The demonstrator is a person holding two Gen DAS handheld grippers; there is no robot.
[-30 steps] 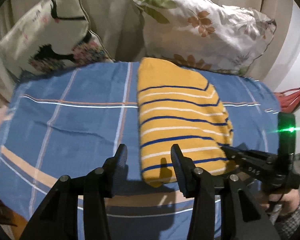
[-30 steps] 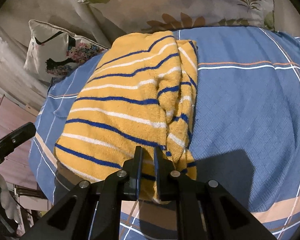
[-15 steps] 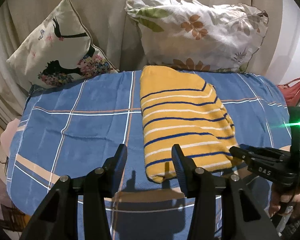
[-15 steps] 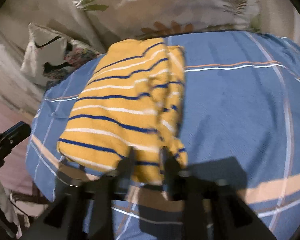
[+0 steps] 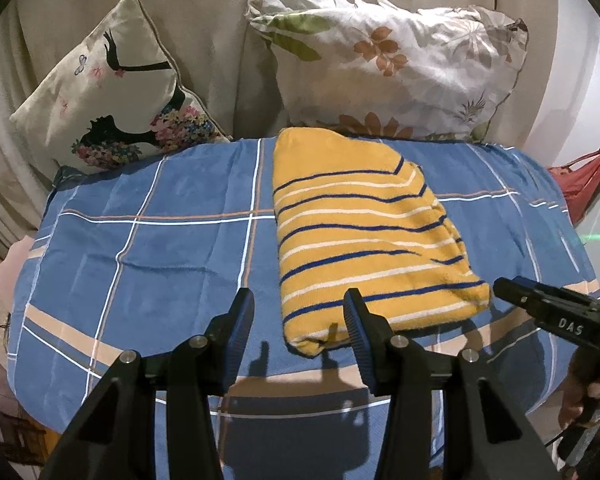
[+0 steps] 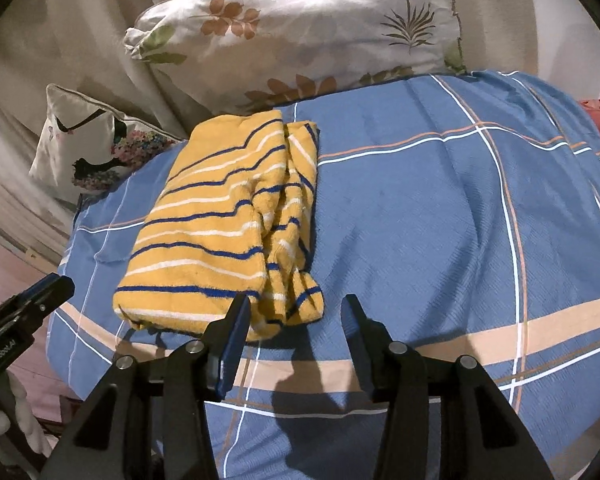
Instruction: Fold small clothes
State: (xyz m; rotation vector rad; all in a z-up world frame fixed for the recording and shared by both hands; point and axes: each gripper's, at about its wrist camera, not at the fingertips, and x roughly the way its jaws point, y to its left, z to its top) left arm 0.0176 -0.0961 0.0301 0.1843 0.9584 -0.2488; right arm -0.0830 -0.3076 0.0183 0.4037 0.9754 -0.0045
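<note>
Opening empty beside the folded yellow striped knit garment (image 6: 220, 232), the right gripper (image 6: 294, 320) risked snagging its loose near-right edge, while the left gripper (image 5: 300, 316) hovered open, holding nothing.

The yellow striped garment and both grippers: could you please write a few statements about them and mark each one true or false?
1. The yellow striped garment lies folded on the blue checked cover. True.
2. The right gripper clamps the garment. False: its jaws are opening, nothing between them.
3. The left gripper is open and holds nothing. True.
4. The floral pillow lies on top of the garment. False: it stands behind it.
</note>
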